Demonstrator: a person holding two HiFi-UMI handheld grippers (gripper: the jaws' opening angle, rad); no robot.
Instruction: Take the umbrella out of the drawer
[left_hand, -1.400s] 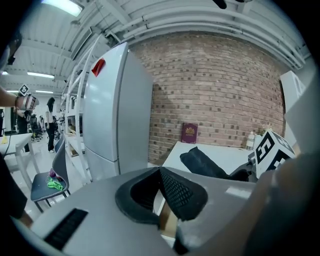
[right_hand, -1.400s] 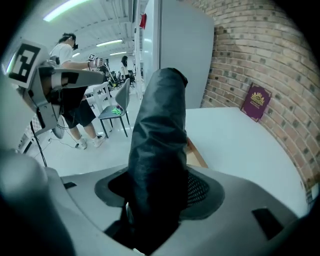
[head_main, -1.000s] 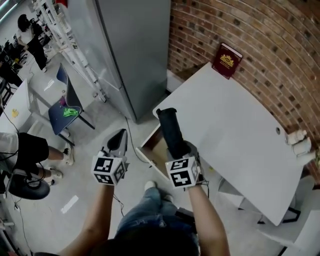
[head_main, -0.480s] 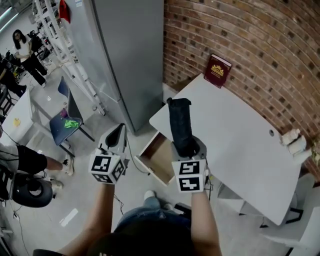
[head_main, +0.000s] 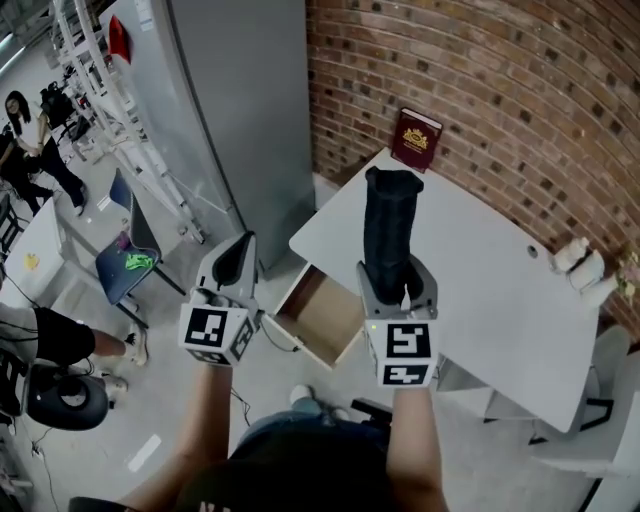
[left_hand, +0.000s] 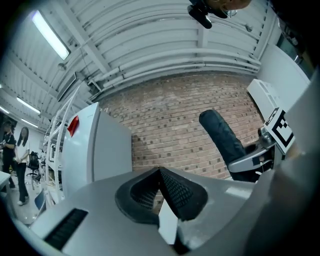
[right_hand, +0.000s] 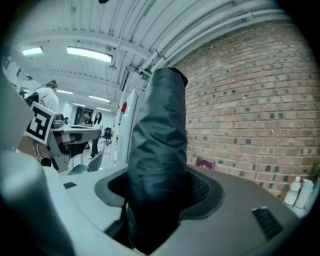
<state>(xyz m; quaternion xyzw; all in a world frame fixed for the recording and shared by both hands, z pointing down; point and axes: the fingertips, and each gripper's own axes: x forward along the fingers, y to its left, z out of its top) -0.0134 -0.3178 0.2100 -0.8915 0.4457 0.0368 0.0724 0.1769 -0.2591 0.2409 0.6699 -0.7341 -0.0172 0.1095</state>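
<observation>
While the right tool (head_main: 397, 280) clamps the umbrella (head_main: 390, 220), the left tool (head_main: 238, 255) is closed.

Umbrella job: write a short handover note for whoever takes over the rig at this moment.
Left gripper: jaws together, nothing in them, held up beside the right one.
Right gripper: jaws clamped on the lower end of the folded black umbrella, which points upright.
Things: the drawer under the white table stands pulled open and looks empty.
Done: the umbrella is out of the drawer and raised above the table's near edge.
Left: probably set the umbrella down, likely on the table, and perhaps push the drawer shut.
</observation>
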